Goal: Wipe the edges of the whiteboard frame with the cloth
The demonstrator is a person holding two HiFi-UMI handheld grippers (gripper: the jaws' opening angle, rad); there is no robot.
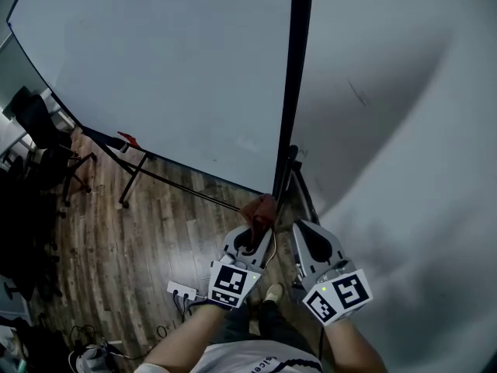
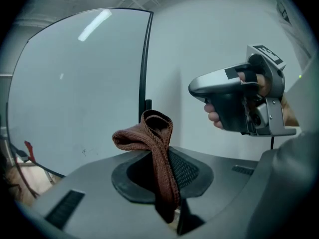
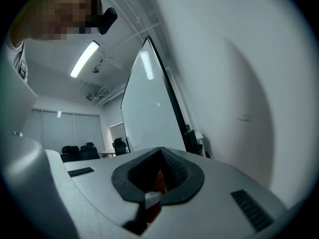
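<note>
1. Wood-plank floor (image 1: 140,239), pale wall (image 1: 404,130) to the right, office setting.
2. Cloth (image 2: 149,133): brown knit, clamped in the left gripper (image 1: 252,238), whose jaws are closed on its middle. A folded loop stands up above the pads and a tail hangs below.
3. Right gripper (image 3: 160,152): jaws drawn together at the tips. A reddish patch shows in the gap behind them; it may be floor or cloth, and I cannot tell which.
4. Cloth sits near the foot of the whiteboard (image 1: 171,68), just beside its black right-hand frame edge (image 1: 291,92). Contact is not evident.
5. Judgement on the step in hand: bring the loop flat against the edge, wrap it round the thin strip, then run along it in one steady stroke. The upstanding fold is the working face, so keep the hard jaw tips off the frame.
6. Obstacles: the wall stands close behind that edge, so there is little room. The stand's bracket and struts (image 1: 299,185) crowd the bottom corner.
7. Further out: stand leg (image 1: 136,173), a small red item (image 1: 128,140) at the board's lower rail, dark chairs (image 1: 39,130) and a power strip (image 1: 182,290) on the floor.
</note>
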